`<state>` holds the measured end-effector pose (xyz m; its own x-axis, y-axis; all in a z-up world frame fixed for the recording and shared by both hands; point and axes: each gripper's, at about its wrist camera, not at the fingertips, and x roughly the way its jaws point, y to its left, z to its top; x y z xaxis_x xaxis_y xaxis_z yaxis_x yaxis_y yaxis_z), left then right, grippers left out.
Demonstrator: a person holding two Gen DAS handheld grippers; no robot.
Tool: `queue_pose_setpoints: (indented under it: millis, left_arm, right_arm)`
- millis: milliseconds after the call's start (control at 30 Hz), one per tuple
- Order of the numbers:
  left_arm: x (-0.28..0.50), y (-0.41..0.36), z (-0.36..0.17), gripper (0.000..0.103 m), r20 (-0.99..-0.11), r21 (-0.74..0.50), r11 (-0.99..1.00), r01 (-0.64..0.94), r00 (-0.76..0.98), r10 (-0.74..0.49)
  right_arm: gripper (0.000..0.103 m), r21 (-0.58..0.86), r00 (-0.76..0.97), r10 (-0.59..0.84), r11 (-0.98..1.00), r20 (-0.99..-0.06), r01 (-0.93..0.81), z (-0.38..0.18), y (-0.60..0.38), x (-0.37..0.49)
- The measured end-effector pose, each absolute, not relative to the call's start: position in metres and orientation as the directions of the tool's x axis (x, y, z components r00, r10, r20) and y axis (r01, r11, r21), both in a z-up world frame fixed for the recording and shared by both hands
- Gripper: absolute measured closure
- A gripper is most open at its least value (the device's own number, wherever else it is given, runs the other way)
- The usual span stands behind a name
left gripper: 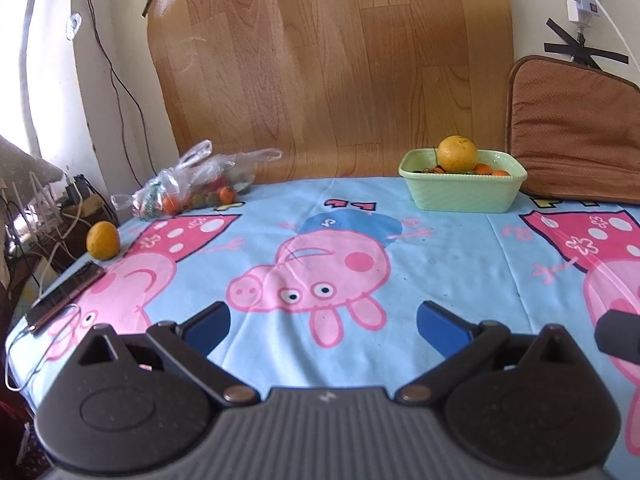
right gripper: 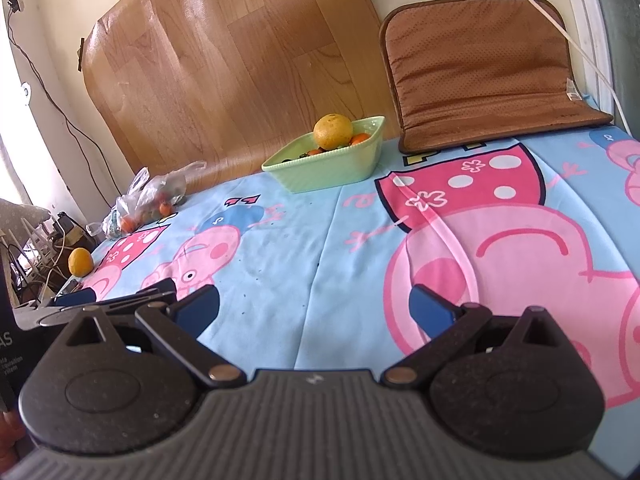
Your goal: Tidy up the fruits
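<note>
A pale green basket [left gripper: 464,196] [right gripper: 332,174] stands at the far side of the cartoon-print table, holding a large orange [left gripper: 457,154] [right gripper: 333,131] on top of smaller orange fruits. A loose orange [left gripper: 103,240] [right gripper: 80,262] lies near the table's left edge. A clear plastic bag [left gripper: 192,184] [right gripper: 144,200] with small fruits lies at the far left. My left gripper [left gripper: 323,326] is open and empty, low over the near table. My right gripper [right gripper: 314,308] is open and empty; the left gripper [right gripper: 116,300] shows to its left.
A phone [left gripper: 66,298] with a cable lies near the left edge. A brown cushion [left gripper: 572,132] [right gripper: 488,72] leans at the back right. A wood-pattern sheet [left gripper: 332,68] covers the wall behind. Cables and clutter hang beyond the left edge.
</note>
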<state>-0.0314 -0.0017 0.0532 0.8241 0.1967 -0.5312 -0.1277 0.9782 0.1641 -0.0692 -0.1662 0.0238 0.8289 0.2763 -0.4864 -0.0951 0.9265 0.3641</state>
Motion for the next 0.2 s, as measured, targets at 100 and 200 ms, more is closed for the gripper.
queue_pose_setpoints:
  millis: [100,200]
  left_arm:
    - [-0.0321,-0.0012,0.0527,0.000,-0.543,0.140,0.985,-0.101,0.824,0.162]
    - [-0.0337,-0.0035,0.0524,0.000,-0.541,0.134,0.988,-0.082,0.829,0.142]
  right_arm:
    - [0.001,0.362,0.829,0.275,0.927,-0.487,-0.095,0.0238,-0.1660,-0.0694]
    - [0.001,0.360,0.830,0.272,0.928,-0.487,-0.093,0.0228,-0.1664,-0.0694]
